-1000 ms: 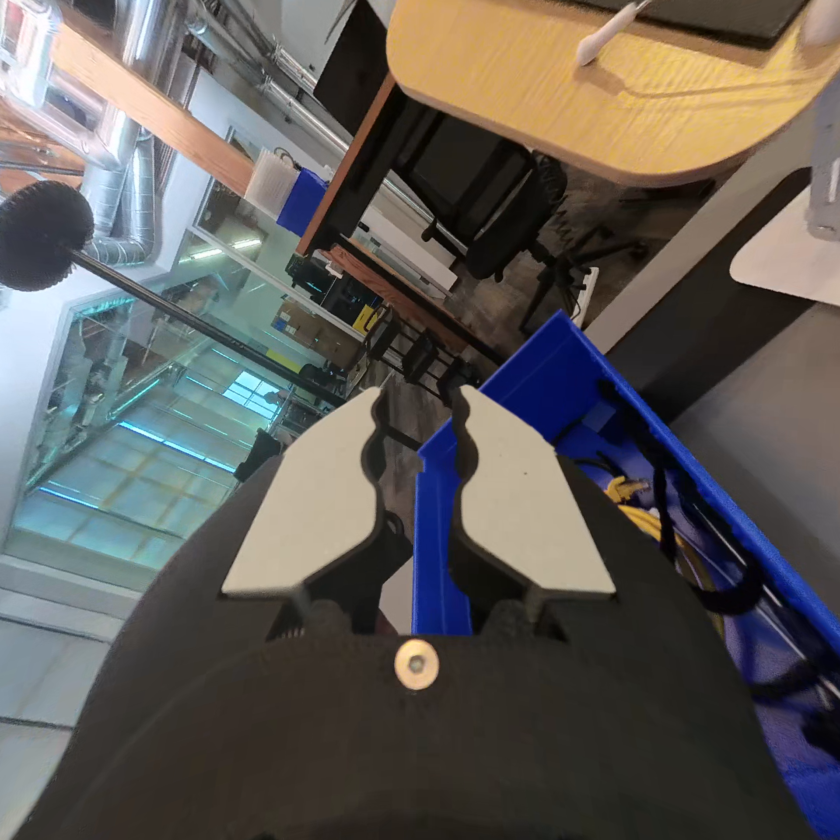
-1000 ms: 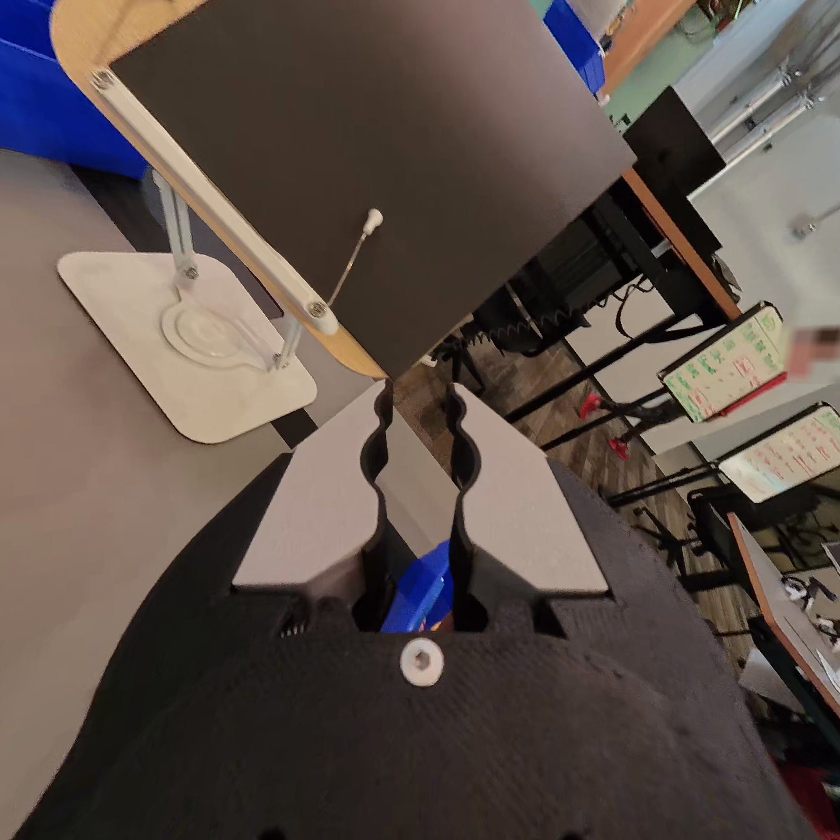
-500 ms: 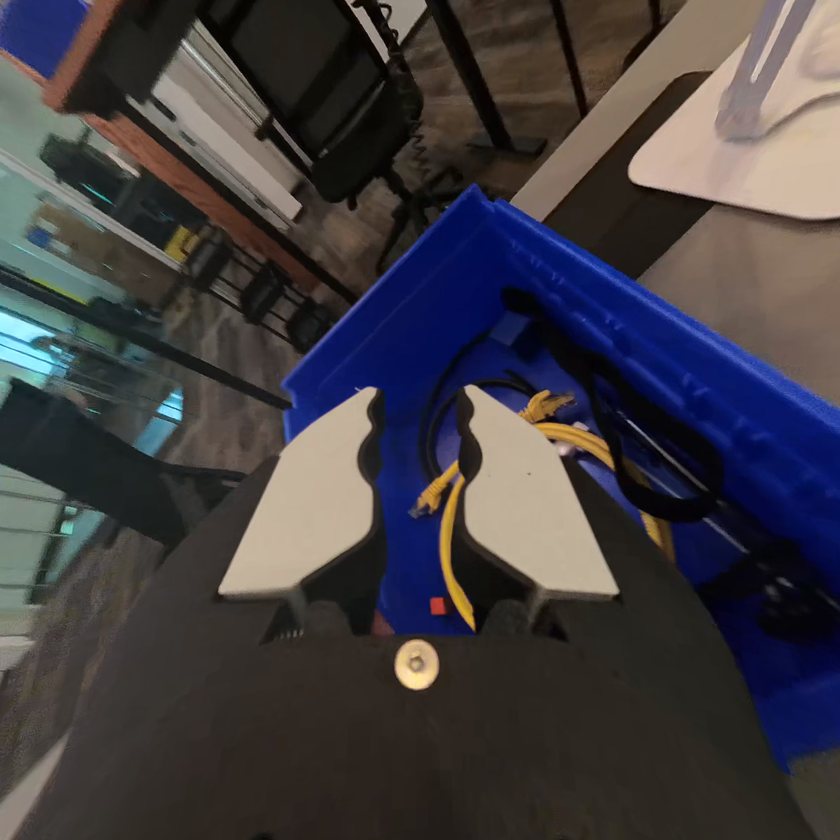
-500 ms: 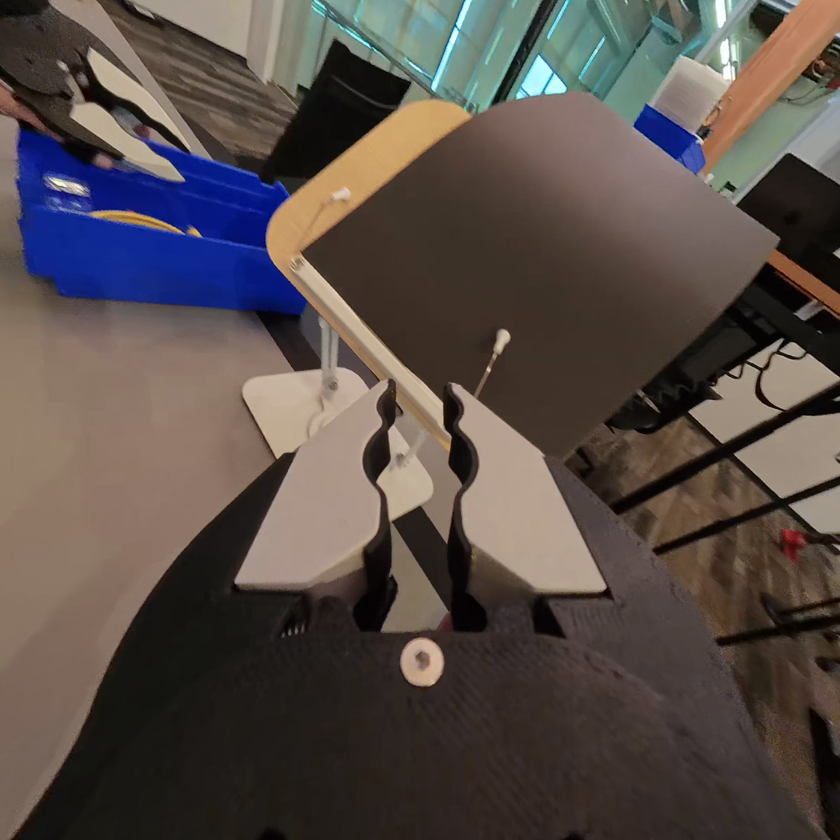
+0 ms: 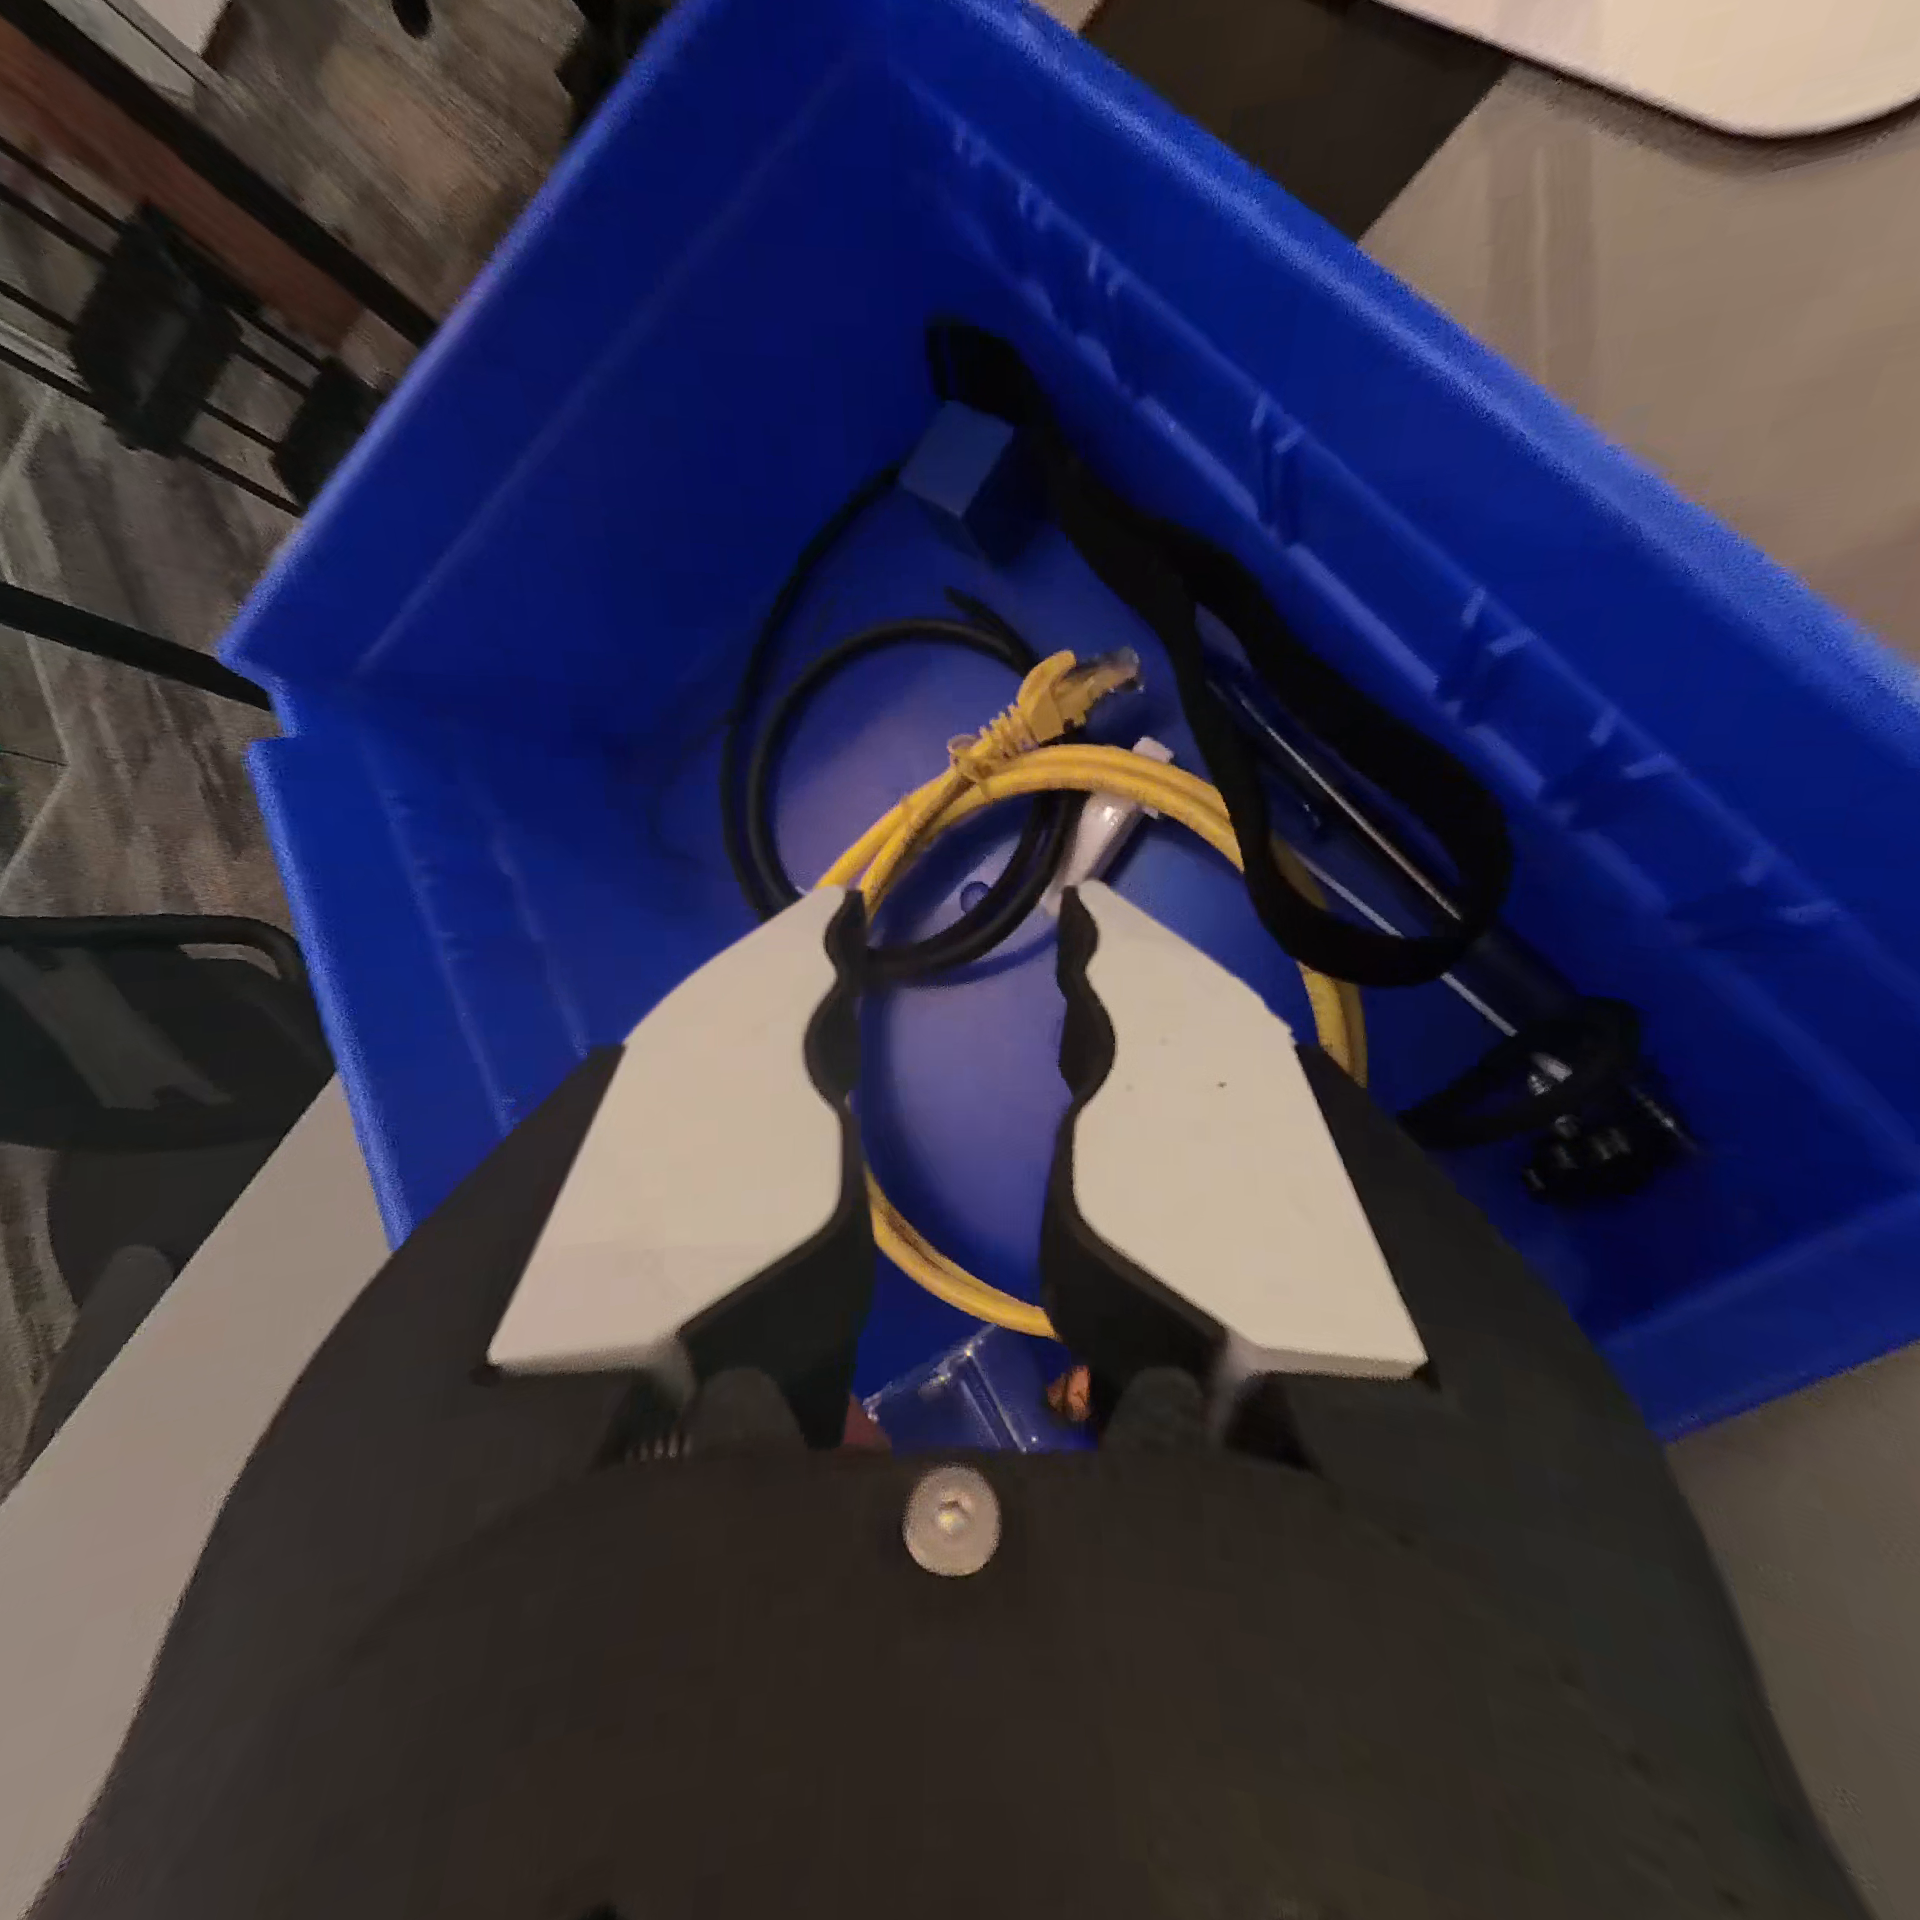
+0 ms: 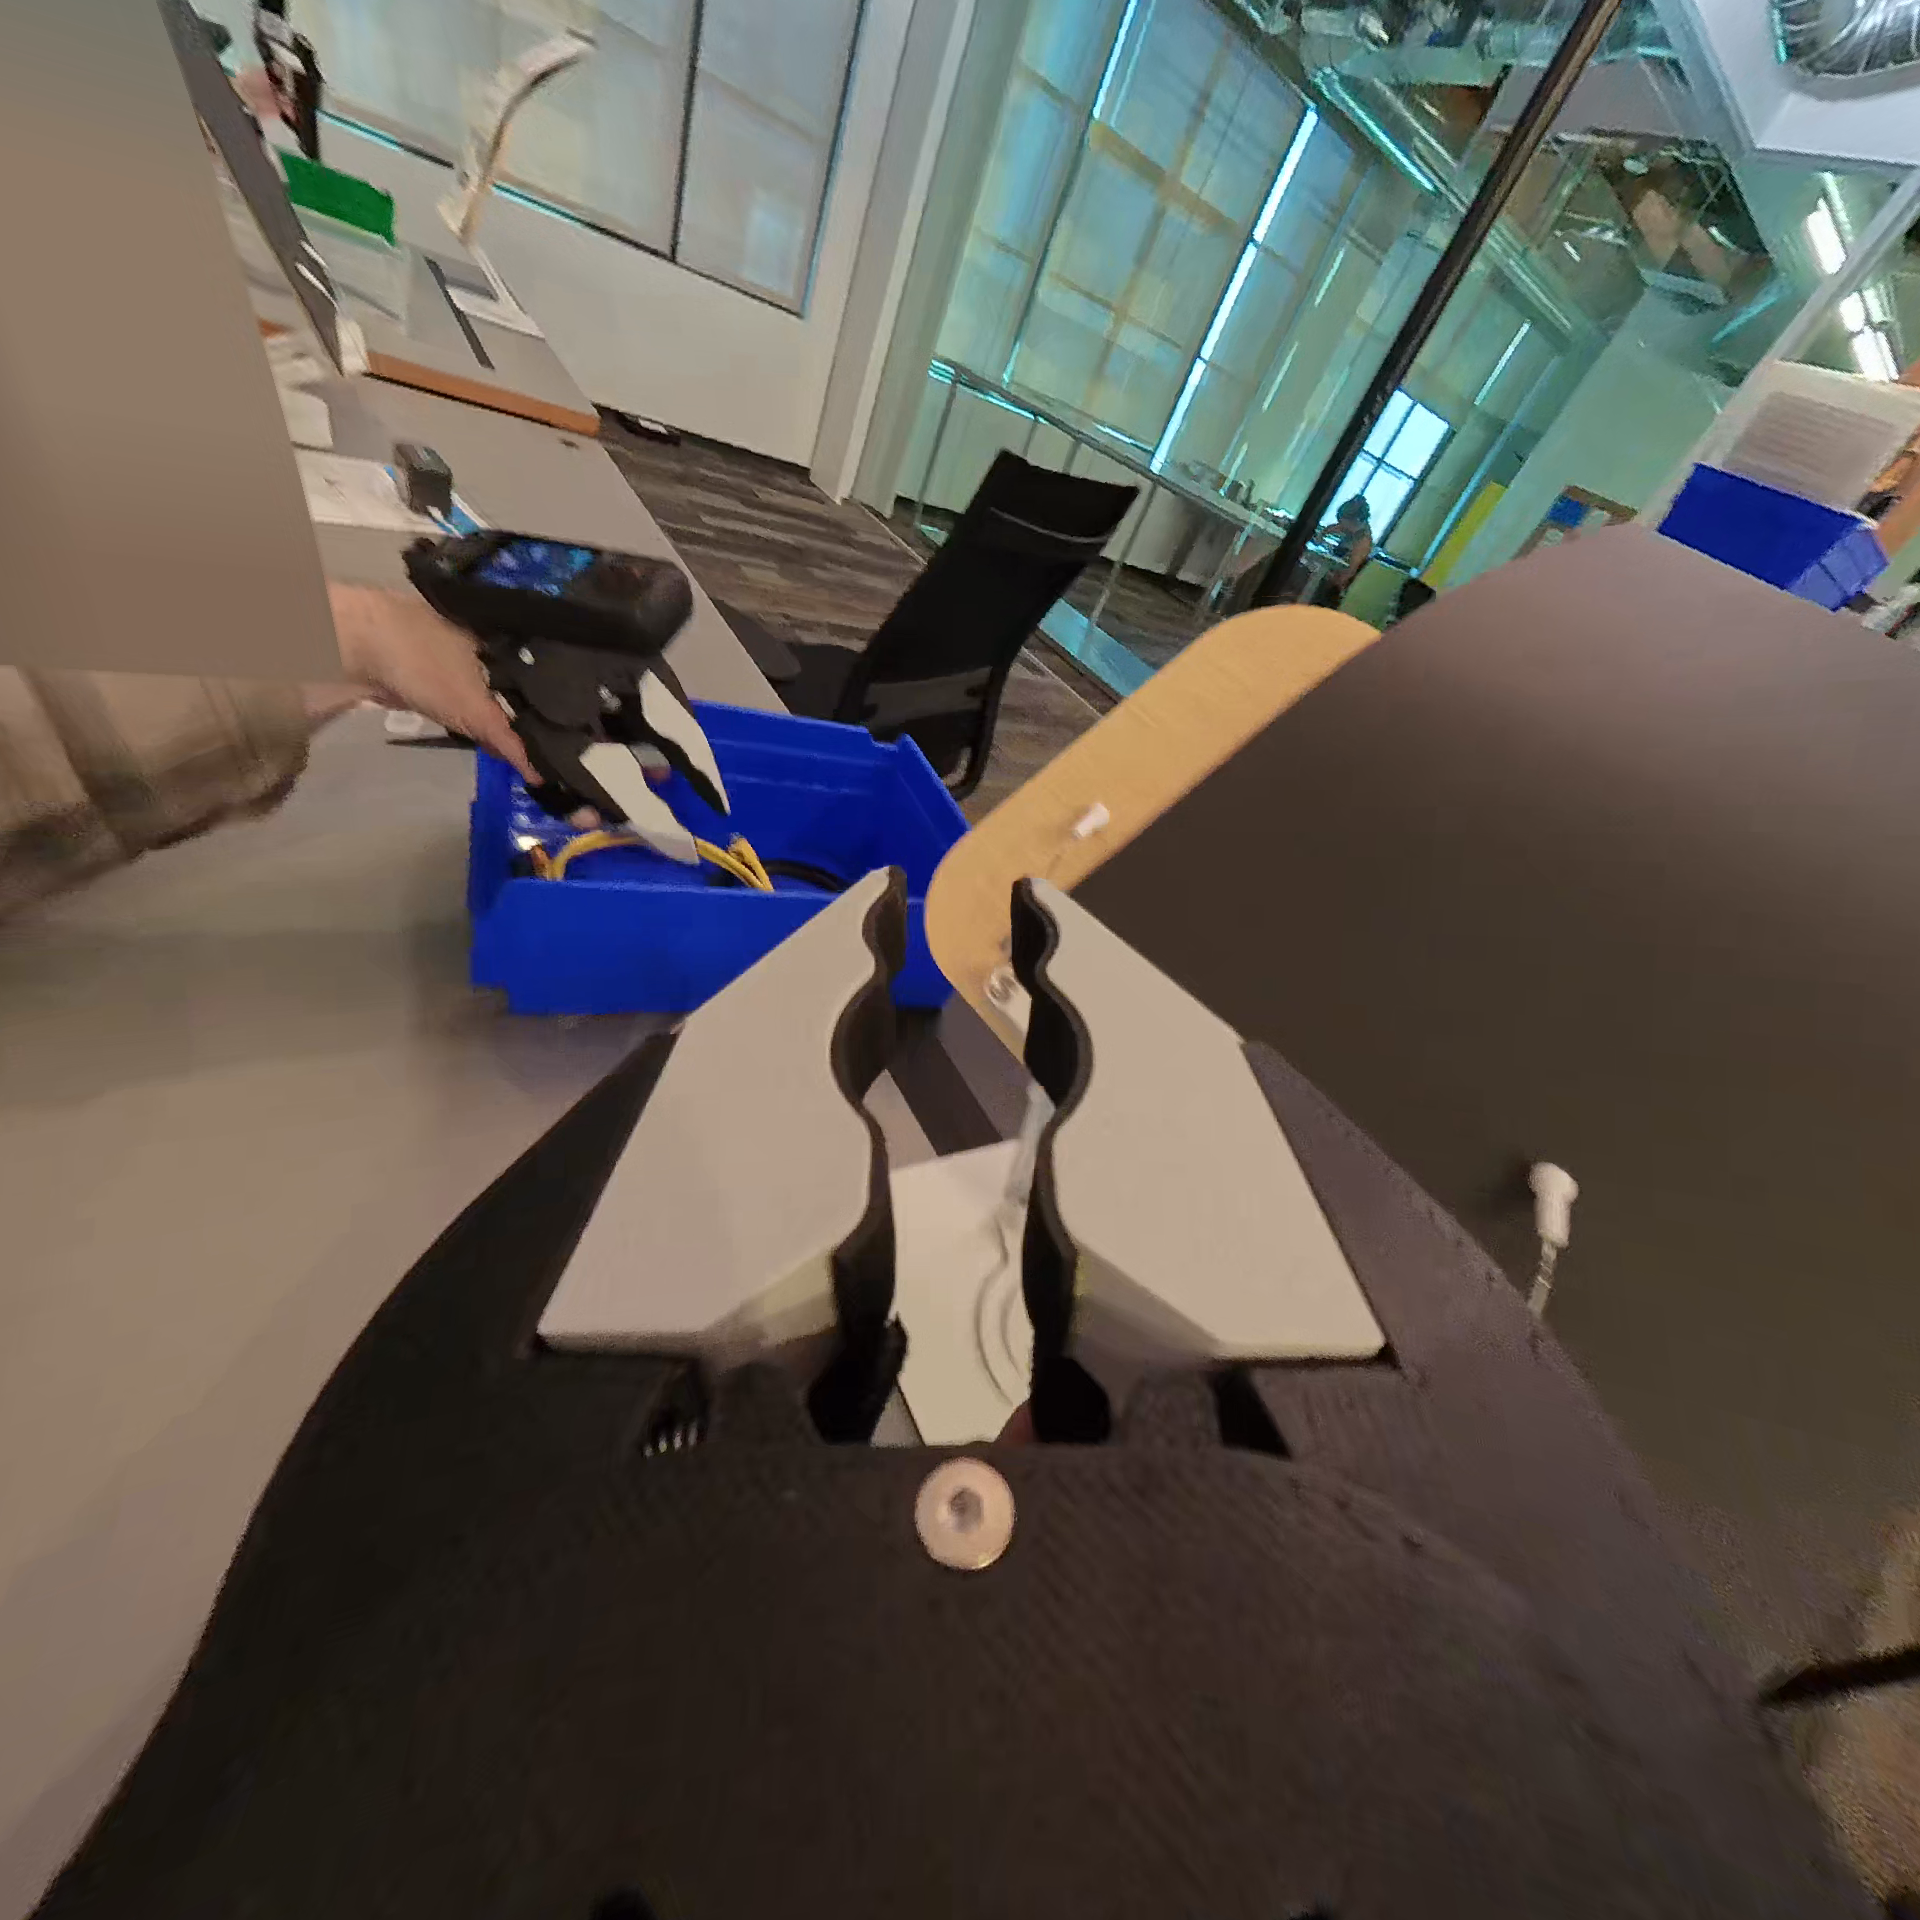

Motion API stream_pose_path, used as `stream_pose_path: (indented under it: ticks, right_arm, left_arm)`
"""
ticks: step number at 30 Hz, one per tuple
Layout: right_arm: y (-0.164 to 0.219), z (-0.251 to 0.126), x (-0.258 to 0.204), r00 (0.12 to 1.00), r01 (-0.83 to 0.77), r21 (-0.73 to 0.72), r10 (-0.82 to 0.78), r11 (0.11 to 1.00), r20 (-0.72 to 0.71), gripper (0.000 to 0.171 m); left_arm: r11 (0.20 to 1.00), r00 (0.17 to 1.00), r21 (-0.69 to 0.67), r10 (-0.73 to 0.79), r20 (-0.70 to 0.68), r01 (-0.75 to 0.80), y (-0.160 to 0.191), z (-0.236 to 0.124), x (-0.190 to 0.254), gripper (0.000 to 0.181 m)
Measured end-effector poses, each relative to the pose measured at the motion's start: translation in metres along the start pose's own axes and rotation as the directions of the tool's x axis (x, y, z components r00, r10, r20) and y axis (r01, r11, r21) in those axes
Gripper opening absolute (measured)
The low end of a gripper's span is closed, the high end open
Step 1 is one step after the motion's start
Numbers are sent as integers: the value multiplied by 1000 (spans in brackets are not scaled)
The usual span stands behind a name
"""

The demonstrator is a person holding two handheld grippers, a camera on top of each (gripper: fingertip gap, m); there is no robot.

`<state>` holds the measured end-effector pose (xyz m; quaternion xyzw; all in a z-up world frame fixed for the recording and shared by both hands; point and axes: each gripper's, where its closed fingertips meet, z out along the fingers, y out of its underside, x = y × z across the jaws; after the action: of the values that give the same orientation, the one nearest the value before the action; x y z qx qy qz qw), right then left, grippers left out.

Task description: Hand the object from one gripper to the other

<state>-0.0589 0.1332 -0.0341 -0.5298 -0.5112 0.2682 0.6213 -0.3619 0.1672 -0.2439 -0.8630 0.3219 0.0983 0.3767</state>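
**Yellow cable in the blue bin, both grippers empty**

Yellow cable [image 5: 1049,774] lies coiled in the blue bin [image 5: 582,436] (beside black cords); your left gripper [image 5: 961,909] hovers over it, fingers spread. Right wrist view: your right gripper [image 6: 956,894], fingers parted and empty, faces the bin.

No writing is showing clearly enough to read in either view; the papers [image 6: 343,488] lying on the far worktop [image 6: 582,488] are appearing only as blur.

Glass-walled office, black chair [image 6: 977,623], grey table [image 6: 208,1091], patterned dark floor [image 6: 790,540]
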Motion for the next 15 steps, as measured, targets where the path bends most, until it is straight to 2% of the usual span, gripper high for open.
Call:
stream_pose_path:
  ticks: [4, 8, 11, 15]
  right_arm:
    - [4, 21, -16, 999, 23, -22, -22, 999, 29, 17]
    - [17, 33, -25, 998, 25, -59, -22, 998, 56, 17]
    - [17, 33, -30, 996, 40, -51, -36, 998, 80, 17]
    - [23, 25, -22, 996, 63, -67, -59, 996, 63, 17]
  left_arm:
    - [1000, 1000, 7, -11, -17, 11, 5, 1, 0, 30]
    - [992, 998, 112, -54, 30, 51, -18, -5, -9, 24]
    - [993, 998, 113, 27, 51, -32, -38, -3, -5, 28]
    - [990, 993, 78, 113, 18, -115, -55, 29, -14, 36]
